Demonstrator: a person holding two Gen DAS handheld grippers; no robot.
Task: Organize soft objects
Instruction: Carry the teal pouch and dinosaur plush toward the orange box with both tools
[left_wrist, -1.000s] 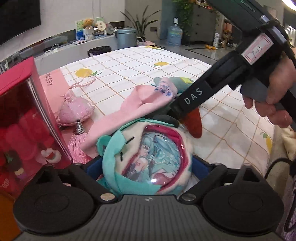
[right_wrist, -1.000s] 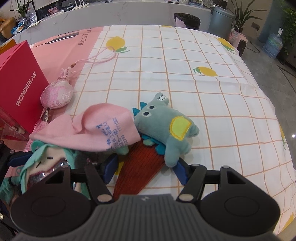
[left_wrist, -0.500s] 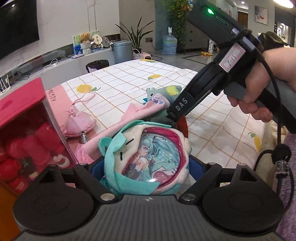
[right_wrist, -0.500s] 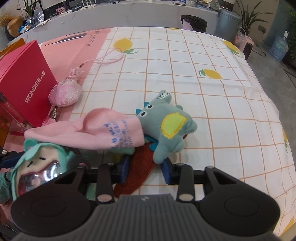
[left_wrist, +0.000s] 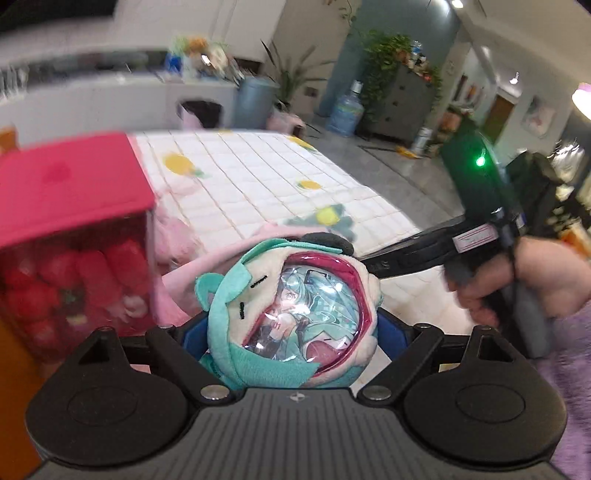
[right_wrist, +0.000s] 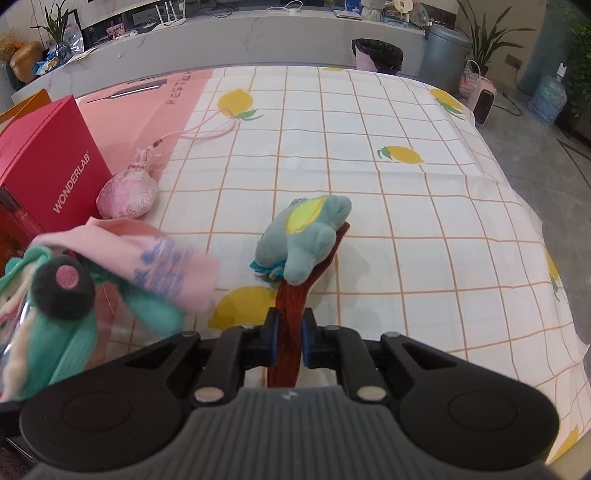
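My left gripper (left_wrist: 291, 328) is shut on a round teal plush pouch (left_wrist: 291, 314) with an anime picture window, held above the table; it also shows at the left of the right wrist view (right_wrist: 44, 314). A pink sock (right_wrist: 147, 258) drapes over it. My right gripper (right_wrist: 288, 343) is shut on a rust-red knitted sock (right_wrist: 291, 314), lifting its near end. A teal dinosaur plush (right_wrist: 303, 236) with a yellow patch lies tilted on that sock.
A red WONDERLAB box (right_wrist: 48, 166) stands at the left, its clear side showing red plush items (left_wrist: 74, 280). A pink drawstring sachet (right_wrist: 127, 195) lies beside it. The table (right_wrist: 406, 221) has a lemon-print grid cloth. The right table edge drops to the floor.
My right gripper closed on the rust-red sock and lifted it, tipping the dinosaur plush over. My left gripper rose with the teal pouch, carrying the pink sock up with it.
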